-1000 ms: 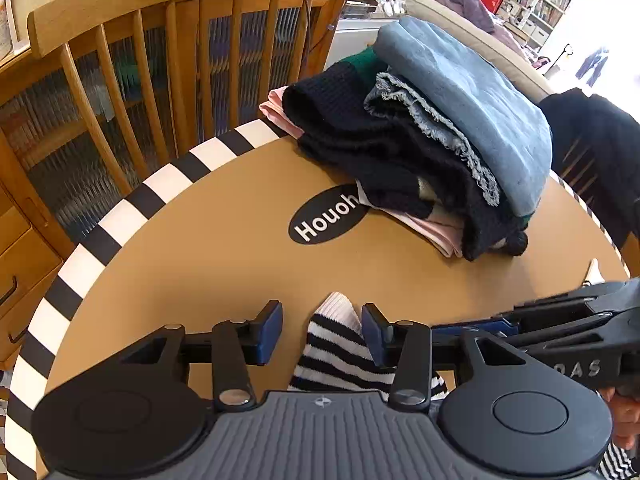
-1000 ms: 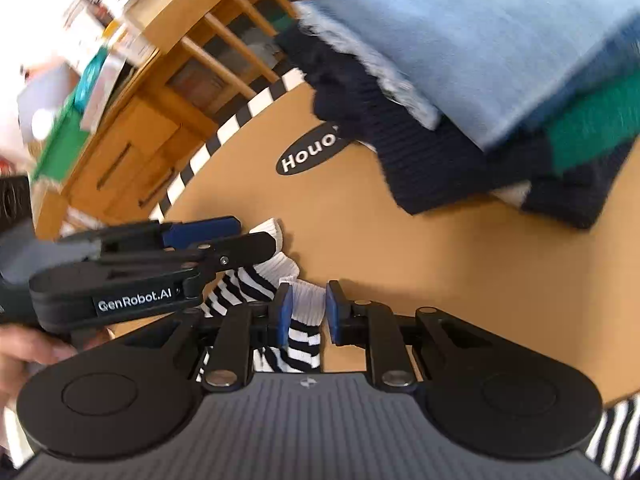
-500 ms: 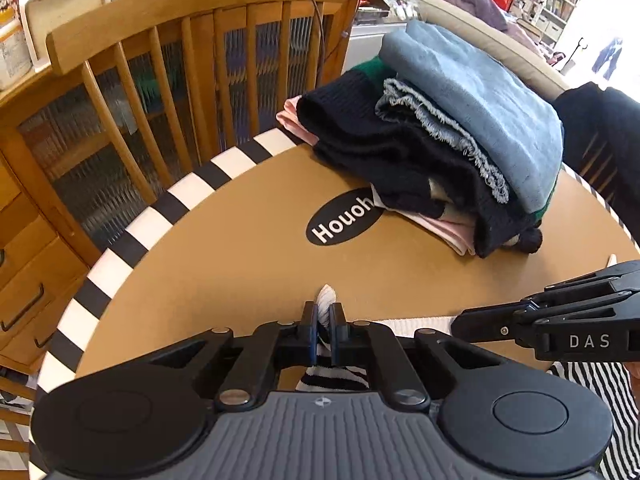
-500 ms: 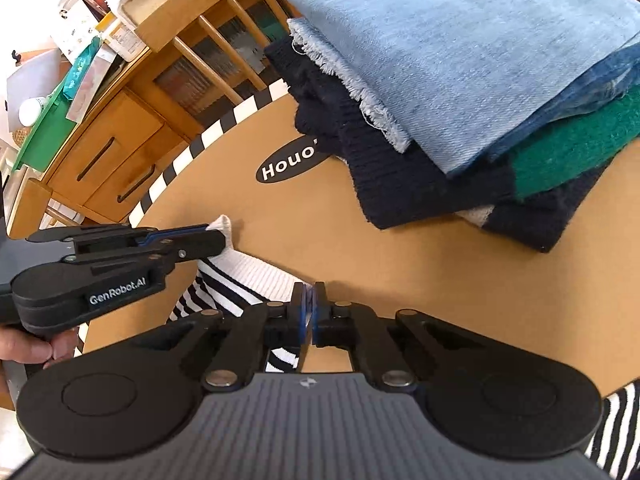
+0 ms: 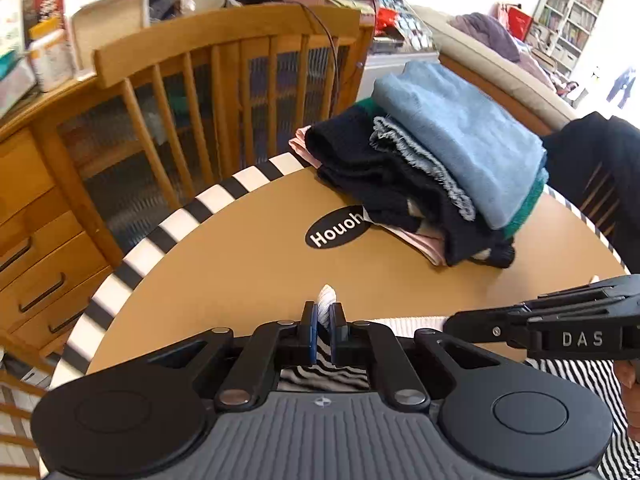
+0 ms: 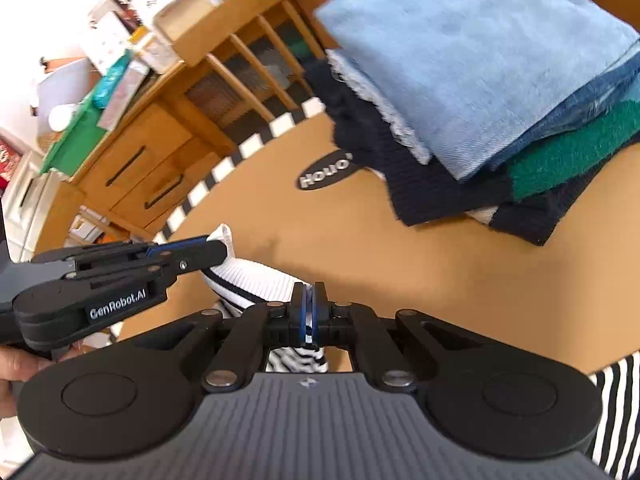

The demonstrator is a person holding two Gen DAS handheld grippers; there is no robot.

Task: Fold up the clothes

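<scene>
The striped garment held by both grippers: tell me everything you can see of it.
The striped garment is a black-and-white knit with a wide ribbed white band along one edge. That band is stretched between the left gripper and the right gripper, both shut on it, just above the round brown table. The rest hangs down below the grippers, toward the table's near edge, mostly hidden. It lies apart from the folded stack. Its type cannot be told.
</scene>
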